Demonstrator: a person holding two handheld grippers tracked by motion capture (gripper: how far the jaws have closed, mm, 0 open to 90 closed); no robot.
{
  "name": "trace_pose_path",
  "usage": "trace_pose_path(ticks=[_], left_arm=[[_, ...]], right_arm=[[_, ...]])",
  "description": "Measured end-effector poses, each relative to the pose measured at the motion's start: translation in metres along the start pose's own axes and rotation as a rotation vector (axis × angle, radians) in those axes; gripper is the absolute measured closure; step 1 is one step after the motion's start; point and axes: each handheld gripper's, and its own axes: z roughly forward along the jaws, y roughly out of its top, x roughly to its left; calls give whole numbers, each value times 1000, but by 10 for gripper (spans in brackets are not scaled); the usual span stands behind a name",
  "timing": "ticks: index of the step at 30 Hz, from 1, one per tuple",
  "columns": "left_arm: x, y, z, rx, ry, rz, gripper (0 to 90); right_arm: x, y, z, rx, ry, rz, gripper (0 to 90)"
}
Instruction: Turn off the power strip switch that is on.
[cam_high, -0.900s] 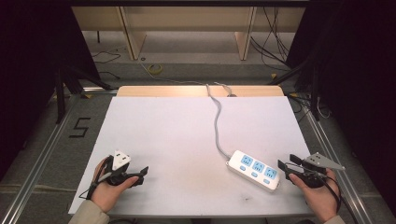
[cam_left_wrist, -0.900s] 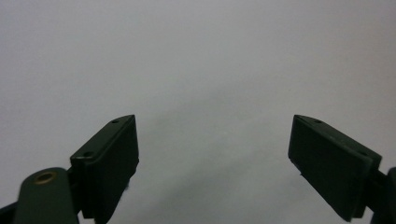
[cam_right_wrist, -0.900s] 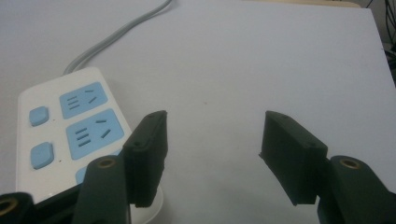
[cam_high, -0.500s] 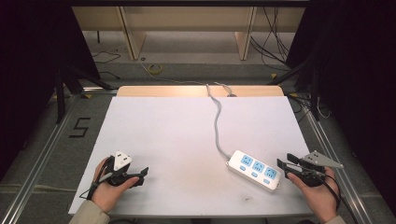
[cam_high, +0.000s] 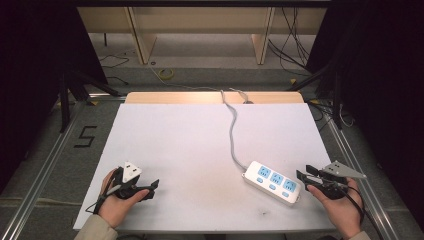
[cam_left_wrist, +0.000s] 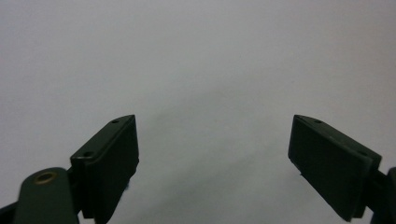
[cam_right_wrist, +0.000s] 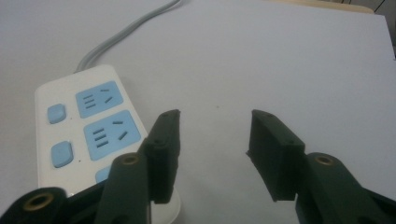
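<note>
L gripper (cam_left_wrist: 215, 154) spread wide over bare white desk (cam_high: 190, 140), holding nothing. R gripper (cam_right_wrist: 212, 140) also apart, empty, just beside power strip (cam_high: 272, 182) (near desk's front-right corner).

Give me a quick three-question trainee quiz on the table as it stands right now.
1. True or false: the left gripper is shut on a plug.
2. Which gripper is nearest the power strip? A) left B) right
3. What colour are the power strip's socket faces?

Key: 1 false, its jaws stand open over bare white table. 2 B. 3 blue, on a white body with a grey cord.
</note>
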Motion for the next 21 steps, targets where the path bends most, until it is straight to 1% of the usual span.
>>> trace_pose_path(ticks=[1,2,3,5,6,7,9,10,12,13,14,16,18,19,21], left_arm=[[0,0,0,-1,1,1,160],[0,0,0,-4,2,-2,160],[0,0,0,-5,3,-2,160],[1,0,0,-7,5,-3,161],[1,0,-1,-7,7,-7,161],[1,0,-1,-7,7,-6,161],[1,1,-1,-8,8,-6,161],[1,1,-1,-8,8,-7,162],[1,0,0,-7,8,-8,162],[1,0,0,-7,8,-8,162],[0,0,0,-8,9,-7,162],[1,1,0,-8,10,-6,163],[1,0,0,-7,10,-8,163],[1,0,0,-7,10,-7,163],[1,0,0,-5,11,-7,163]], right_arm=[[0,3,-1,6,1,-5,605],[0,3,-1,6,1,-5,605],[1,5,-1,17,2,-14,661],[1,7,-2,29,1,-30,714],[1,8,-2,34,3,-35,738],[1,8,-2,34,3,-35,738],[2,10,-3,40,4,-43,781],[3,13,-4,49,0,-53,817],[3,15,-4,61,5,-65,847],[3,15,-4,61,5,-65,847],[5,17,-4,83,7,-81,871],[6,20,-4,106,11,-97,888],[6,22,-3,128,14,-101,900],[6,22,-3,128,14,-101,900],[7,25,-2,162,26,-113,900]])
